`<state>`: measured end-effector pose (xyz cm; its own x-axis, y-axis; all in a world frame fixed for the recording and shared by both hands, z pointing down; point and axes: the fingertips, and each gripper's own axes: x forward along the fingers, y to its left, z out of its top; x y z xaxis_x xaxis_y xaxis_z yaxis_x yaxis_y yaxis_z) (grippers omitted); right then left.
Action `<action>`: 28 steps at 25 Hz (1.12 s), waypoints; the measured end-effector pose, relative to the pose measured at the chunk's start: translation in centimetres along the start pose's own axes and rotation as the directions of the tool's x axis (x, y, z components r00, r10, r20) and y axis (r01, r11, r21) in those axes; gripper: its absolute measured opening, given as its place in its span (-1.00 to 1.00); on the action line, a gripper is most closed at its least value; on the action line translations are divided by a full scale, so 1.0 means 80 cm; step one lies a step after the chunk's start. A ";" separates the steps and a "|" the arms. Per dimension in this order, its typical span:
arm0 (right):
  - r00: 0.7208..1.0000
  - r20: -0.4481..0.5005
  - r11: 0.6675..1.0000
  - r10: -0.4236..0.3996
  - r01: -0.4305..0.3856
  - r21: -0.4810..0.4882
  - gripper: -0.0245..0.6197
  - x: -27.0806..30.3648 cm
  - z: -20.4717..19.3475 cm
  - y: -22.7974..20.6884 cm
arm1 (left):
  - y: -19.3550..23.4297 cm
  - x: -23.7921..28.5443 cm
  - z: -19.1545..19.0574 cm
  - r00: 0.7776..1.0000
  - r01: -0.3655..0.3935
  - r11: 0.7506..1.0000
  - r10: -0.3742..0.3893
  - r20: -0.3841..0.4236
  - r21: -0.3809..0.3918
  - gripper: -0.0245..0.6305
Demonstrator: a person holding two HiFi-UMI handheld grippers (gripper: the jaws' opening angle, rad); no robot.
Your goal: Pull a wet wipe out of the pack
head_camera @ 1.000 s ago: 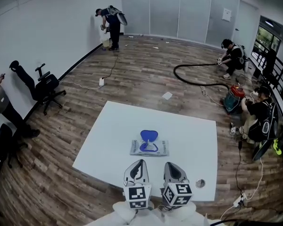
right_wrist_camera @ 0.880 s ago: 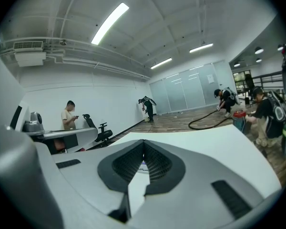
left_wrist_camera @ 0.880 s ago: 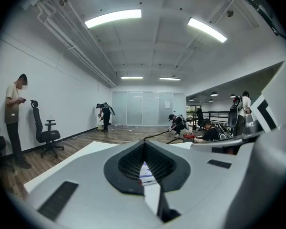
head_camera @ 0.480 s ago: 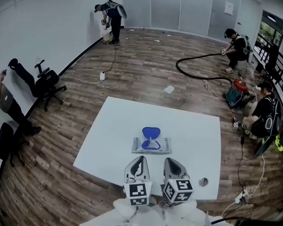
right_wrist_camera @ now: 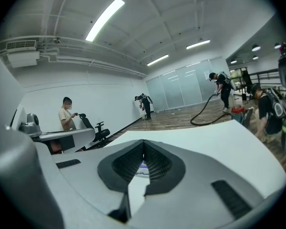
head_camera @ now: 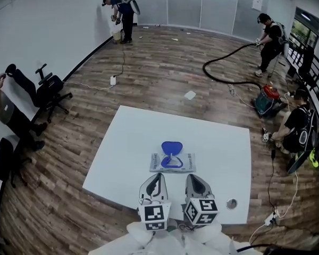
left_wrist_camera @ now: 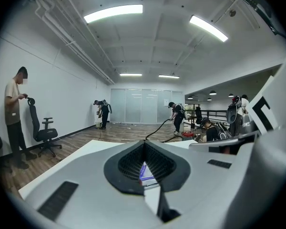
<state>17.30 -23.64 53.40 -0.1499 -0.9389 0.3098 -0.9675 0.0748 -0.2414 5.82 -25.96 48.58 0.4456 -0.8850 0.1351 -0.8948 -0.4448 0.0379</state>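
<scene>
A flat wet-wipe pack (head_camera: 172, 162) lies in the middle of the white table (head_camera: 133, 142), its blue lid (head_camera: 171, 147) flipped open toward the far side. Through the left gripper view a sliver of the pack (left_wrist_camera: 147, 171) shows between the jaw tips, and the right gripper view shows the pack (right_wrist_camera: 143, 167) the same way. My left gripper (head_camera: 155, 181) and right gripper (head_camera: 193, 182) hang side by side at the table's near edge, just short of the pack, both shut with nothing in them.
A round hole (head_camera: 232, 203) sits in the table's near right corner. Around the table is wooden floor with an office chair (head_camera: 48, 92) at left, a vacuum (head_camera: 267, 101) with a black hose at right, and several people working.
The view has shifted a little, so the table and pack sit slightly lower and to the right. Both grippers keep their places at the near edge. A person at far right has stood up.
</scene>
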 end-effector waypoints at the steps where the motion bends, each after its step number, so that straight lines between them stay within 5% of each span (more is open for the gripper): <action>1: 1.000 -0.005 1.000 0.001 -0.001 0.003 -0.90 0.003 -0.002 0.000 | 0.002 0.001 -0.001 1.000 -0.001 1.000 0.001 0.000 0.000 -0.93; 14: 0.999 -0.018 0.999 0.038 -0.038 0.007 -0.89 0.049 -0.020 0.001 | 0.035 -0.004 -0.018 0.997 -0.059 0.998 0.058 -0.041 -0.012 -0.93; 28: 0.989 -0.131 0.997 0.063 -0.055 0.060 -0.77 0.117 -0.068 -0.016 | 0.057 0.005 -0.044 0.989 -0.102 0.994 0.098 -0.108 -0.030 -0.93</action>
<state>16.05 -30.72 61.67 -0.2360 -0.8800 0.4122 -0.9437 0.1063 -0.3133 1.82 -27.84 52.25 0.3505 -0.9041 0.2445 -0.9359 -0.3483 0.0537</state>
